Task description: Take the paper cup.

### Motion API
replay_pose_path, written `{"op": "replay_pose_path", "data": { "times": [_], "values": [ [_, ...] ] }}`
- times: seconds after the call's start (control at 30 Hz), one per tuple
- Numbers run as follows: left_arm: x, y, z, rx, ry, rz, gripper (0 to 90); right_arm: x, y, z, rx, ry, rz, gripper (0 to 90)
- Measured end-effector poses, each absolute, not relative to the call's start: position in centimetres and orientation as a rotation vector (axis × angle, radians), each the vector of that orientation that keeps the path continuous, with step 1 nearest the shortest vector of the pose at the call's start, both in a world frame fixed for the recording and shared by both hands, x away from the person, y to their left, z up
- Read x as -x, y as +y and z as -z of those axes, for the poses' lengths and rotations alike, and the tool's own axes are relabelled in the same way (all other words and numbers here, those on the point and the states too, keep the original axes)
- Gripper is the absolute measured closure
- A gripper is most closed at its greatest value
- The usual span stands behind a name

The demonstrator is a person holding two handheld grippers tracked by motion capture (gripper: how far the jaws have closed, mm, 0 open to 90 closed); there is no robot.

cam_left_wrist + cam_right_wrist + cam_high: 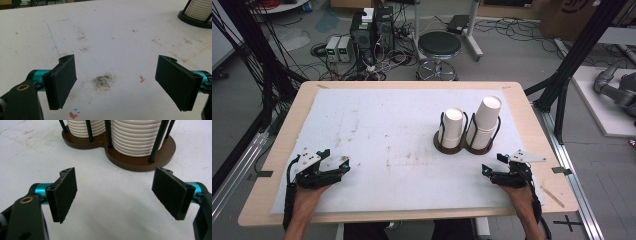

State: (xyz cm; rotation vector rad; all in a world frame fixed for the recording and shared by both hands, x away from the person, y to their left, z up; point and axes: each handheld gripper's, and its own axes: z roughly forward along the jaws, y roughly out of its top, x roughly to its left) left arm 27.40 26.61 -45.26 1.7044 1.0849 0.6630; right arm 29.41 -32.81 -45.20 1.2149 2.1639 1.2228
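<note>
2 stacks of ribbed paper cups [472,122] stood upright in a brown holder [140,157]; left gripper [346,164] and right gripper [492,164] rested with jaws spread, empty.

High view overlooks table [282,145]; gripper views skim low, sharing cup holder [140,161].

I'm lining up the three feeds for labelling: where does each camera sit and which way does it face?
High view: above the person's side, looking forward and down on the table; both forearms, left gripper, right gripper.
Left gripper view: between open jaws, over the stained white mat.
Right gripper view: between open jaws, facing the cup holder.
Shared: cup holder, mat.
</note>
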Motion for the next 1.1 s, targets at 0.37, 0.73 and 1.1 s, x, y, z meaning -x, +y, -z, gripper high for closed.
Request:
{"op": "replay_pose_path", "data": {
  "times": [0.37, 0.73, 1.1],
  "values": [
    [-27.4, 26.7, 45.3, -1.704, 1.088, -0.661, 17.0, -29.4, -32.8, 45.2, -1.208, 2.174, -1.236, 20.7],
    [-27.6, 26.6, 45.3, -1.706, 1.11, -0.656, 17.0, -29.2, -33.1, 44.8, -1.18, 2.18, -1.262, 20.7],
    [-27.3, 26.7, 45.3, -1.692, 1.099, -0.67, 17.1, -29.2, -34.4, 39.1, -1.082, 2.15, -1.377, 20.7]
  ]
}}
